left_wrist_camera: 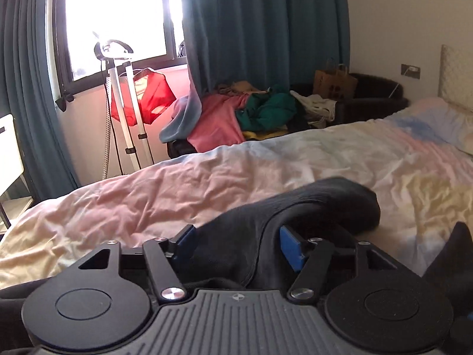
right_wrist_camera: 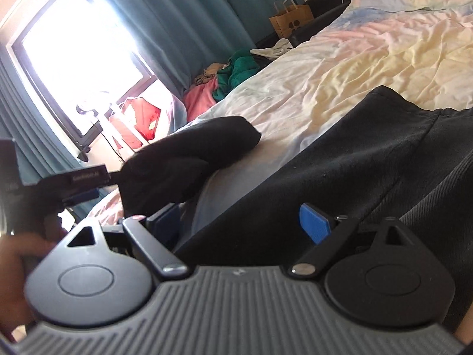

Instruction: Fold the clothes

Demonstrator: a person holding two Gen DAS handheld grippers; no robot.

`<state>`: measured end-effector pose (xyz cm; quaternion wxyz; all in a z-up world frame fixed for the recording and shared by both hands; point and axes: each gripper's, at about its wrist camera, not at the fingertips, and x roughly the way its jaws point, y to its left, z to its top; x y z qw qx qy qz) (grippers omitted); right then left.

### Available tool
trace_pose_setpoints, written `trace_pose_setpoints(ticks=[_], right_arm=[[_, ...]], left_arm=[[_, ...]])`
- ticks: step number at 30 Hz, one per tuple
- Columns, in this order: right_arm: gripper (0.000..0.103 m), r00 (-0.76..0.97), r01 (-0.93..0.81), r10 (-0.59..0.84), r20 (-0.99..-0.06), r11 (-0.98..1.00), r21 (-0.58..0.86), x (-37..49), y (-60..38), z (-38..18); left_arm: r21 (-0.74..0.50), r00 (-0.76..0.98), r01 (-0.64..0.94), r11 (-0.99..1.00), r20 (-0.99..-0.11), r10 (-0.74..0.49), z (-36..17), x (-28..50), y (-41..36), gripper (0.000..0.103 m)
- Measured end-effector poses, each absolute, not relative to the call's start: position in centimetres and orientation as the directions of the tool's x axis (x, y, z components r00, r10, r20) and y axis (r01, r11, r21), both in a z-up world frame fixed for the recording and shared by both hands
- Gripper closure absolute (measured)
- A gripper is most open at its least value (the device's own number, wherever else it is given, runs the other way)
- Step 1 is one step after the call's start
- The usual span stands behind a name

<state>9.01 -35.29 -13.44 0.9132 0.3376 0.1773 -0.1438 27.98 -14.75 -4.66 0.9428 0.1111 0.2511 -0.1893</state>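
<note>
A black garment (left_wrist_camera: 310,201) lies on the pastel bed sheet (left_wrist_camera: 207,183). My left gripper (left_wrist_camera: 238,245) is shut on a thick bunch of it, and a rolled fold arcs up and to the right beyond the blue pads. The right wrist view has the left gripper (right_wrist_camera: 112,177) at the left, holding that fold (right_wrist_camera: 189,153) above the bed. There my right gripper (right_wrist_camera: 241,222) stands open over the garment's wide flat part (right_wrist_camera: 369,162), with cloth running between its fingers. A hand (right_wrist_camera: 14,266) shows at the lower left.
Beyond the bed's far side sits a pile of pink, green and white clothes (left_wrist_camera: 236,115) on a dark sofa (left_wrist_camera: 369,94), with a brown paper bag (left_wrist_camera: 334,82). A garment steamer stand (left_wrist_camera: 127,103) with a red garment (left_wrist_camera: 150,97) stands by the window. A pillow (left_wrist_camera: 437,118) lies at the right.
</note>
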Motion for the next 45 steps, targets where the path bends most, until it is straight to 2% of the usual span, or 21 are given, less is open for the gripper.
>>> trace_pose_setpoints(ticks=[5, 9, 12, 15, 18, 20, 26, 30, 32, 35, 36, 37, 38, 39, 40, 43, 45], right_arm=[[0.013, 0.909, 0.329, -0.102, -0.404, 0.770, 0.547, 9.5, -34.3, -13.1], [0.014, 0.919, 0.283, -0.054, -0.391, 0.781, 0.557, 9.6, -33.8, -13.0], [0.012, 0.928, 0.229, 0.015, -0.372, 0.765, 0.602, 9.7, -33.6, -13.0], [0.014, 0.934, 0.147, 0.134, -0.331, 0.700, 0.699, 9.6, -33.9, -13.2], [0.013, 0.930, 0.070, 0.245, -0.275, 0.615, 0.785, 9.6, -34.1, -13.5], [0.011, 0.933, 0.066, 0.268, -0.239, 0.527, 0.848, 9.8, -34.7, -14.2], [0.012, 0.907, 0.103, 0.398, -0.135, 0.103, 0.989, 16.1, -36.6, -18.1], [0.011, 0.940, 0.258, 0.204, -0.272, 0.092, 0.962, 20.7, -37.0, -20.0], [0.010, 0.939, 0.293, 0.141, -0.315, 0.152, 0.944, 23.3, -36.3, -19.7], [0.014, 0.942, 0.305, 0.052, -0.331, 0.281, 0.910, 27.0, -35.7, -18.3], [0.019, 0.935, 0.334, 0.003, -0.354, 0.318, 0.887, 27.8, -35.6, -17.5], [0.042, 0.926, 0.364, -0.040, -0.374, 0.347, 0.864, 28.4, -35.5, -16.7], [0.055, 0.915, 0.395, -0.082, -0.395, 0.381, 0.836, 29.1, -35.3, -15.7], [0.078, 0.896, 0.432, -0.122, -0.427, 0.461, 0.775, 29.9, -34.8, -14.3], [0.091, 0.879, 0.458, -0.159, -0.449, 0.543, 0.704, 30.7, -34.0, -13.0], [0.091, 0.896, 0.318, -0.146, -0.420, 0.870, 0.377, 32.8, -27.6, -9.8], [0.091, 0.905, 0.182, -0.120, -0.408, 0.976, 0.118, 34.1, -23.4, -7.9]], left_arm=[[0.142, 0.831, 0.339, 0.930, -0.509, -0.226, -5.3, 20.3, -7.2, 0.031], [0.098, 0.844, 0.228, 0.969, -0.516, -0.146, -5.2, 13.4, -0.8, 0.030], [-0.050, 0.852, 0.084, 0.995, -0.514, -0.098, -4.5, 9.2, 3.2, 0.030], [-0.201, 0.858, 0.015, 0.980, -0.501, -0.116, -3.8, 7.0, 5.6, 0.028], [-0.211, 0.874, 0.042, 0.977, -0.465, -0.138, -3.1, 6.2, 6.0, 0.028], [-0.196, 0.883, 0.057, 0.979, -0.448, -0.140, -3.1, 6.0, 6.0, 0.026], [-0.311, 0.854, 0.119, 0.943, -0.452, -0.256, -6.0, 7.2, 7.1, 0.029], [-0.213, 0.898, 0.112, 0.971, -0.396, -0.190, -6.9, 9.0, 8.0, 0.031], [-0.250, 0.906, 0.101, 0.963, -0.376, -0.193, -7.2, 10.2, 9.2, 0.031], [-0.388, 0.891, 0.076, 0.918, -0.388, -0.238, -8.1, 11.8, 11.7, 0.031], [-0.425, 0.885, 0.065, 0.903, -0.394, -0.249, -8.4, 12.2, 12.4, 0.031], [-0.451, 0.881, 0.048, 0.891, -0.402, -0.251, -8.7, 12.5, 13.0, 0.031], [-0.475, 0.880, 0.034, 0.879, -0.403, -0.252, -8.8, 12.7, 13.6, 0.032], [-0.500, 0.880, 0.022, 0.866, -0.401, -0.254, -8.9, 12.8, 14.1, 0.032], [-0.522, 0.883, 0.014, 0.853, -0.394, -0.256, -8.9, 12.9, 14.7, 0.032], [-0.561, 0.897, -0.008, 0.828, -0.370, -0.242, -8.8, 12.8, 15.9, 0.032], [-0.536, 0.909, -0.030, 0.844, -0.365, -0.200, -8.6, 12.5, 16.1, 0.032]])
